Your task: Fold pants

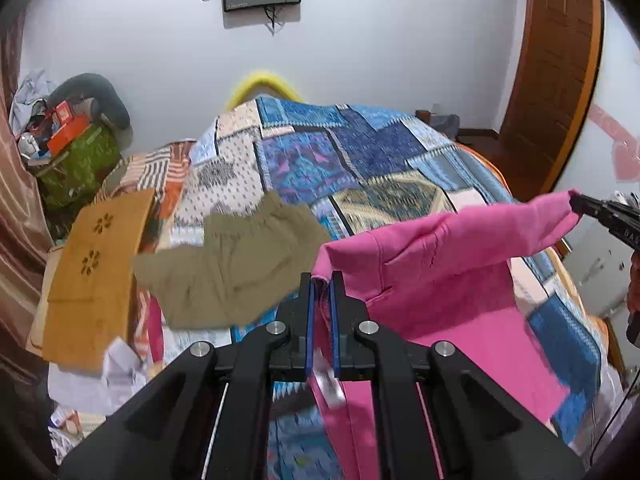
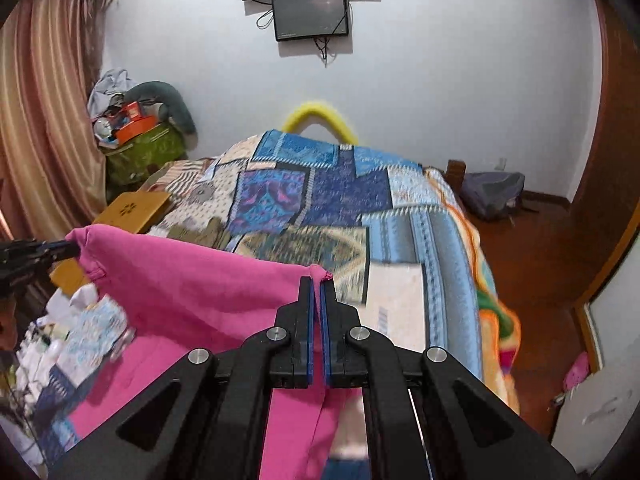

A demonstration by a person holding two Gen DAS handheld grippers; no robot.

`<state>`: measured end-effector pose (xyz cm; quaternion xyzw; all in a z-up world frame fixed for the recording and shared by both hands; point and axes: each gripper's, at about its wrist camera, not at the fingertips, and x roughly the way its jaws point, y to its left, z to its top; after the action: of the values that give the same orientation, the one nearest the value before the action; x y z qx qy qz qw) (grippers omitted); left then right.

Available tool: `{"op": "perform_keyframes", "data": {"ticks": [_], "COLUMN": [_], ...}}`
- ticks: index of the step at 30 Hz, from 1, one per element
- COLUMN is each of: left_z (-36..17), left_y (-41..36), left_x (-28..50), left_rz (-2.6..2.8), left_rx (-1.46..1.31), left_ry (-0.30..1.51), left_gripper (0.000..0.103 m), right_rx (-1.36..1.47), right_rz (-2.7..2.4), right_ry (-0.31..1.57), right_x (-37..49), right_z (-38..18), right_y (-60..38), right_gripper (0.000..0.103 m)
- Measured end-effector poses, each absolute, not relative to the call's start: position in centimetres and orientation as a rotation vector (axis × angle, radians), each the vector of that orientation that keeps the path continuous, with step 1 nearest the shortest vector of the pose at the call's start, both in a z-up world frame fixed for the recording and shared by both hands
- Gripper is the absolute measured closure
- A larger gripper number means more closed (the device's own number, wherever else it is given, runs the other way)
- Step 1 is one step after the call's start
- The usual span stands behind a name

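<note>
Left gripper [image 1: 321, 280]: points forward over the bed [image 1: 360, 152], level with the lifted cloth. Jaws narrow, blue pads [image 1: 310, 320] pressed on a corner of the pink pants [image 1: 440, 248]. Pink fabric and a small white tag run down between the fingers toward the camera. Seen from the right wrist, it enters at the far left edge [image 2: 74, 249], its tip pinching the pants' far corner.

Right gripper [image 2: 318, 280]: points forward over the bed [image 2: 400, 208], jaws narrow, pads [image 2: 309, 320] closed on the other upper corner of the pants [image 2: 192, 280]; a small puckered tip of cloth sticks out past the fingertips. Seen from the left wrist, it comes in from the right edge [image 1: 576, 202], clamped on the corner.

Pink pants: held off the bed by both grippers, the top edge stretched between them and sagging slightly in the middle; the rest hangs down toward the near edge of the bed.

Olive shorts [image 1: 232, 264]: lying rumpled on the quilt, left of the pink pants, apart from both grippers.

Bed: patchwork quilt in blue, purple and cream.

Wooden board [image 1: 96, 276]: tan, with flower-shaped cutouts, at the bed's left side.

Screen [image 2: 310, 14]: dark, wall-mounted, beyond the bed.

Curtain [image 2: 40, 120]: brownish, at the left.
</note>
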<state>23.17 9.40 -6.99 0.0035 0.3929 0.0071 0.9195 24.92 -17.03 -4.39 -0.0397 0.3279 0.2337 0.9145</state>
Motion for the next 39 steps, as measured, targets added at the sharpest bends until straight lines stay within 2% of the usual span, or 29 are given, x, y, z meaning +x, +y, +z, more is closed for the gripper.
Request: {"op": "perform_keyframes", "data": {"ticks": [5,15,24,25,27,28,29,30,34,39], "left_z": [-9.1,-17.2,-16.5,-16.0,-14.9,-14.4,-13.8,-13.3,-12.5,-14.7], "left_y": [8.1,7.1,8.1,8.1,8.1,8.0,7.8,7.5,5.9,2.7], "left_x": [19.5,14.8,12.6,12.5,12.3,12.3,12.3,12.2,12.6,13.2], "left_rz": [-0.013,-0.061,-0.064,-0.063,-0.082,-0.094,-0.102,-0.106,-0.132,-0.171], "left_rx": [0.036,0.022,0.079,0.086,0.074,0.069,0.070,0.074,0.107,0.247], "left_ry": [0.839,1.006,1.015,1.005,0.981,0.971,0.959,0.942,0.932,0.990], "left_gripper": [0.096,0.096,0.094,0.093,0.084,0.071,0.057,0.053,0.039,0.039], "right_rx": [-0.070,-0.158,-0.242,-0.253,-0.267,-0.269,-0.269,-0.267,-0.250,-0.226], "right_rz": [0.495,0.506,0.478,0.475,0.474,0.480,0.484,0.490,0.539,0.608], "right_ry": [0.738,0.893,0.951,0.948,0.930,0.909,0.897,0.876,0.821,0.834], "right_x": [21.1,15.7,12.6,12.4,11.9,11.7,11.6,11.5,10.9,10.7], "right_z": [-7.2,-14.5,-16.0,-15.9,-15.3,-14.7,-14.3,-13.8,-12.2,-12.4], "right_y": [-18.6,-19.0,-19.7,-19.6,-19.6,-19.5,-19.4,-19.2,-17.7,-15.8], "right_gripper": [0.101,0.100,0.095,0.094,0.078,0.072,0.060,0.053,0.048,0.048]}}
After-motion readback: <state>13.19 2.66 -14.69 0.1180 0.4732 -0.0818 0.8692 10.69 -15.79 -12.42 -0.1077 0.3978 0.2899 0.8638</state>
